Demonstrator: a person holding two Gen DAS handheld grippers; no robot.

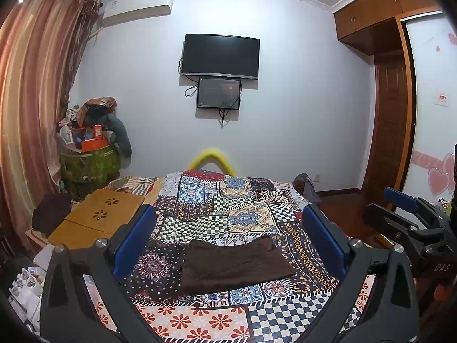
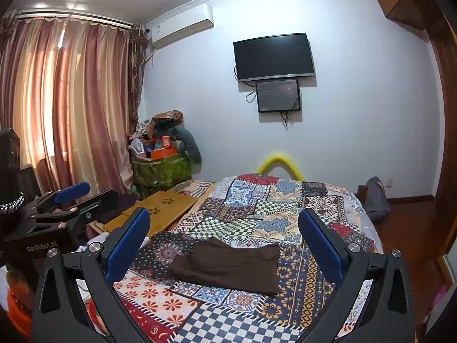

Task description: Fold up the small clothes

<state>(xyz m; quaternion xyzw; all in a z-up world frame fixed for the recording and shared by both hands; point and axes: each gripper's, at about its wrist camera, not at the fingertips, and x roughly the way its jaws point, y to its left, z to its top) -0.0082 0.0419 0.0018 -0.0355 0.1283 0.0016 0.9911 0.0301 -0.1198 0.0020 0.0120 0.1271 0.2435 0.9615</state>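
A small dark brown garment [image 1: 234, 263] lies flat on the patchwork bedspread [image 1: 228, 205], folded into a rough rectangle. It also shows in the right wrist view [image 2: 228, 265]. My left gripper [image 1: 228, 217] is open and empty, held above the bed short of the garment. My right gripper [image 2: 225, 220] is open and empty too, held at a similar height. The right gripper also shows at the right edge of the left wrist view [image 1: 405, 208], and the left gripper at the left edge of the right wrist view [image 2: 71, 197].
A wooden lap table [image 1: 97, 217] sits on the bed's left side. A green basket piled with items [image 1: 88, 157] stands in the far left corner by the curtains [image 1: 34, 100]. A TV [image 1: 221, 57] hangs on the far wall. A wardrobe [image 1: 394, 114] stands right.
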